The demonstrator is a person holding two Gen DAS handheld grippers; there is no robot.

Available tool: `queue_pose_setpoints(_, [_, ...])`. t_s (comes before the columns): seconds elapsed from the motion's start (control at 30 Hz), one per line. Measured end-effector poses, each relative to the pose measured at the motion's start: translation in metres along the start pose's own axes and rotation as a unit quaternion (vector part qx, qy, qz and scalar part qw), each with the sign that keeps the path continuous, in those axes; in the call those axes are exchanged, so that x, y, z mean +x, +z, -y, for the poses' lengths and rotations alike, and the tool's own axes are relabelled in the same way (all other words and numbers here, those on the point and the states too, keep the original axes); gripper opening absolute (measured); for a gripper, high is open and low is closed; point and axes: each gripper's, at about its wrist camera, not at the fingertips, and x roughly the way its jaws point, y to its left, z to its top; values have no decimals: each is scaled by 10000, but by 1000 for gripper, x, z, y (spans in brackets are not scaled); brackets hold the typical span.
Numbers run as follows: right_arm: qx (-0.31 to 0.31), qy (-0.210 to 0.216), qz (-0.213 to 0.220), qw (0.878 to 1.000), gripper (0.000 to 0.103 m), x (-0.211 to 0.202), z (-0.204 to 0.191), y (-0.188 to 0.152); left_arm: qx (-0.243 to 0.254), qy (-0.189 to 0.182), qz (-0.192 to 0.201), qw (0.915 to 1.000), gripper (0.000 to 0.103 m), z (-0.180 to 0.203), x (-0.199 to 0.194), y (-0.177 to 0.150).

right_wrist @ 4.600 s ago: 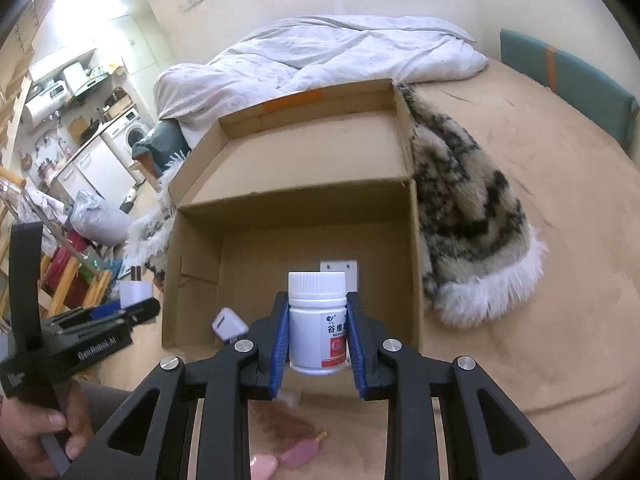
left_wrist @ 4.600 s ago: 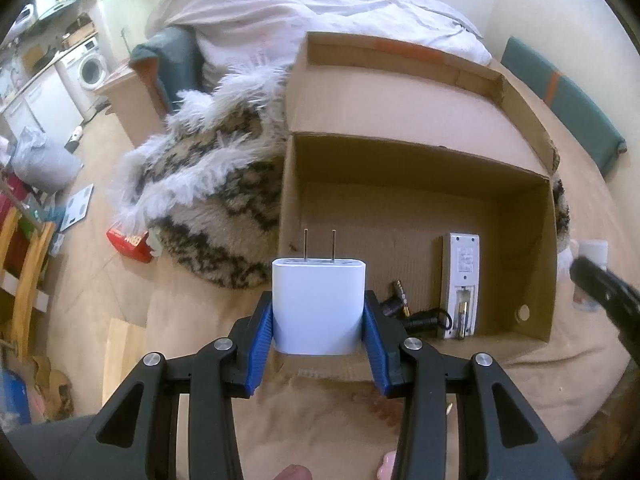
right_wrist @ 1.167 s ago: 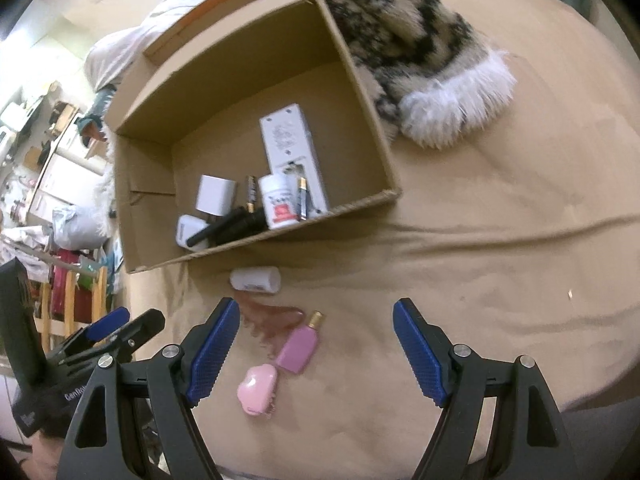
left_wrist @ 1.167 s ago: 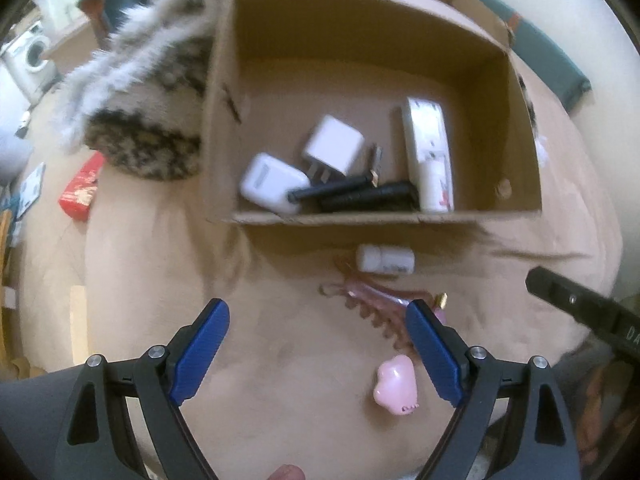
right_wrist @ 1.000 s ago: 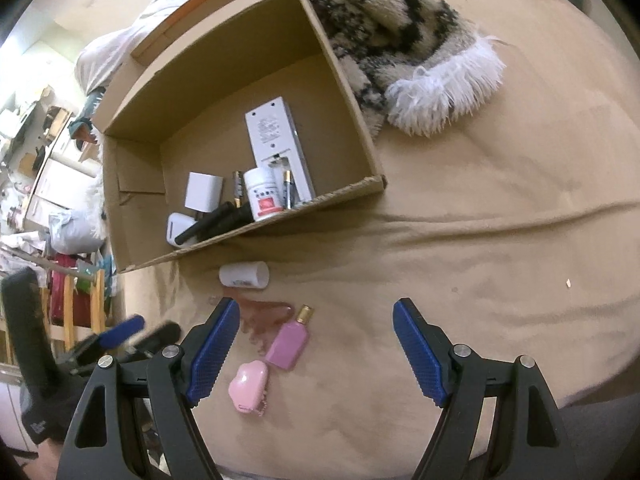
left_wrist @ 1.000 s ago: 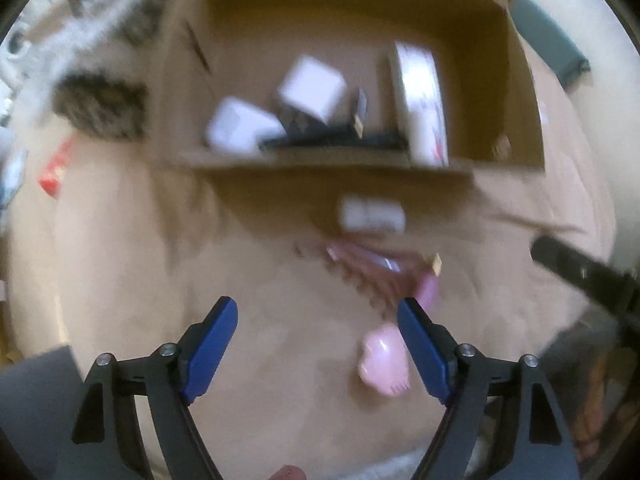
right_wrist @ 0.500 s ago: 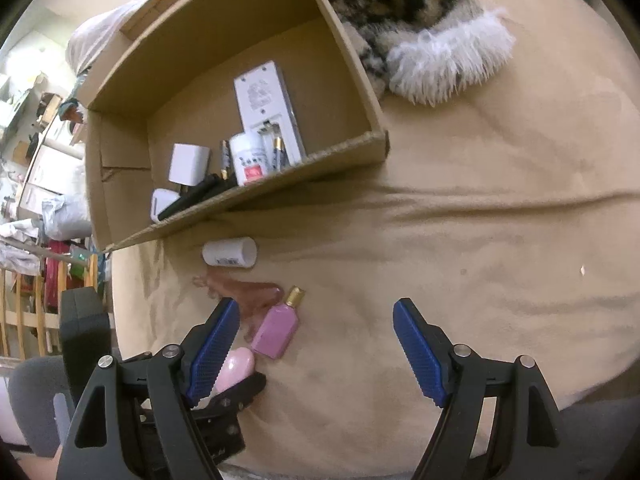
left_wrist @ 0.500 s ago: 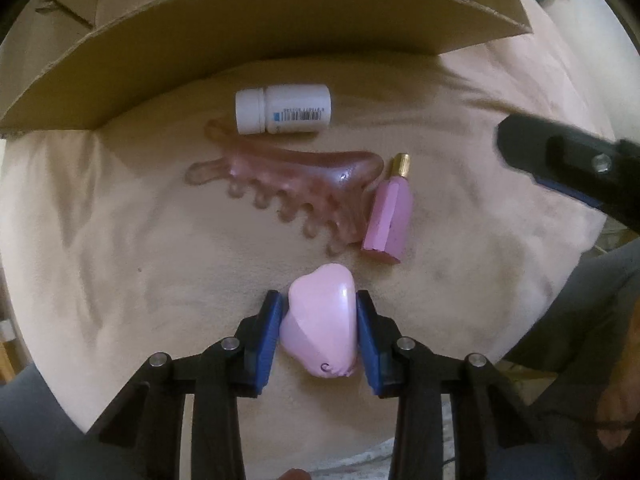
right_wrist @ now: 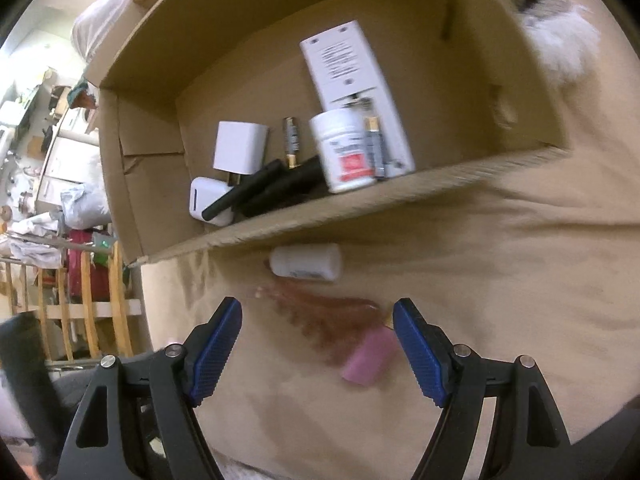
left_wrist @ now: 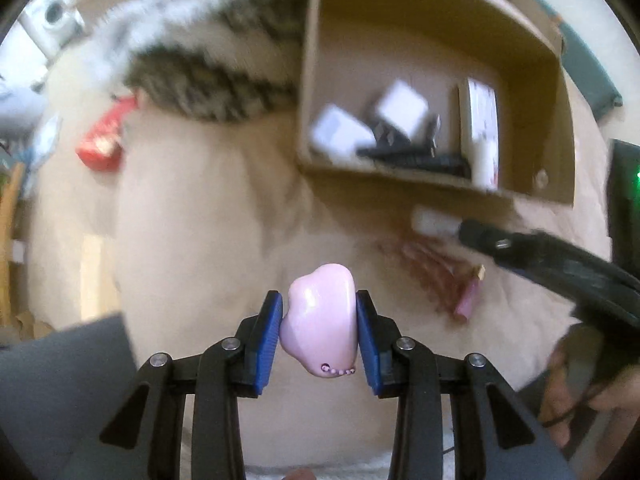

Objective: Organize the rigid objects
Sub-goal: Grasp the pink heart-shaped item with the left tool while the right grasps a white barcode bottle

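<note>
My left gripper is shut on a pink heart-shaped case and holds it above the tan bedcover. The cardboard box lies ahead to the right; it also shows in the right wrist view, holding a white remote, a white pill bottle, two white chargers, black cylinders and batteries. My right gripper is open, low over a brownish-pink comb and a pink perfume bottle. A small white bottle lies on its side by the box front.
A fluffy black-and-white throw lies left of the box. A red packet lies on the floor to the left. The right gripper's black body crosses the right side of the left wrist view. Wooden chair frames stand at left.
My left gripper closed on the pink heart case and lifted it off the bedcover. My right gripper moved lower and closer to the comb and pink bottle, still open.
</note>
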Motion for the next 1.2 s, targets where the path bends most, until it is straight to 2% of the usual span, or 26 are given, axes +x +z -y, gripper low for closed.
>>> queue_pose_setpoints(0.07, [-3, -95, -18, 10000, 83, 12, -11, 5, -42, 111, 196, 9997, 33, -6, -7, 4])
queue_pose_setpoints(0.17, [-101, -426, -54, 9990, 83, 32, -24, 11, -99, 101, 280, 9995, 33, -9, -11, 5])
queue_pose_setpoints(0.2, [-133, -506, -58, 9986, 80, 38, -28, 12, -116, 61, 277, 9995, 33, -8, -11, 5])
queue_pose_setpoints(0.27, [-157, -694, -91, 9974, 62, 47, -32, 12, -97, 18, 280, 9996, 33, -10, -10, 7])
queue_pose_setpoints(0.3, [-193, -827, -99, 9963, 49, 49, -33, 13, -92, 11, 290, 9995, 33, -12, -14, 4])
queue_pose_setpoints(0.37, [-311, -873, -29, 9957, 48, 50, -34, 12, -90, -3, 285, 9996, 33, -6, -10, 8])
queue_pose_setpoints(0.4, [-375, -941, 36, 9948, 29, 49, -34, 10, -104, -2, 274, 9996, 33, -4, -8, 7])
queue_pose_setpoints(0.43, [-524, -1032, 126, 9932, 17, 44, -36, 8, -127, -20, 247, 9996, 33, -3, -7, 7])
queue_pose_setpoints(0.5, [-697, -1041, 199, 9919, 11, 37, -37, 4, -167, -71, 193, 9996, 33, -3, -7, 5])
queue_pose_setpoints(0.6, [-590, -914, 118, 9940, 11, 32, -31, 2, -225, -152, 126, 9996, 33, 0, -5, 8])
queue_pose_setpoints(0.8, [-348, -486, 338, 9976, 11, 11, -12, 1, -304, 47, 285, 9991, 33, 3, -6, 15])
queue_pose_setpoints(0.93, [301, 59, 434, 9986, 14, 4, 10, 1, -563, 92, 253, 9980, 33, -10, -4, 17])
queue_pose_setpoints(0.97, [459, 106, 433, 9979, 18, 6, 16, 2, -639, 66, 245, 9976, 33, -14, -5, 17])
queue_pose_setpoints(1.03, [649, 206, 445, 9967, 46, 9, 25, 1, -711, 38, 261, 9971, 33, -18, -7, 17])
queue_pose_setpoints(1.1, [635, 185, 496, 9966, 60, 12, 24, 3, -727, 6, 269, 9970, 33, -18, -8, 18])
queue_pose_setpoints(1.2, [307, 84, 436, 9985, 60, 22, 7, 7, -711, -59, 245, 9971, 33, -16, -8, 18])
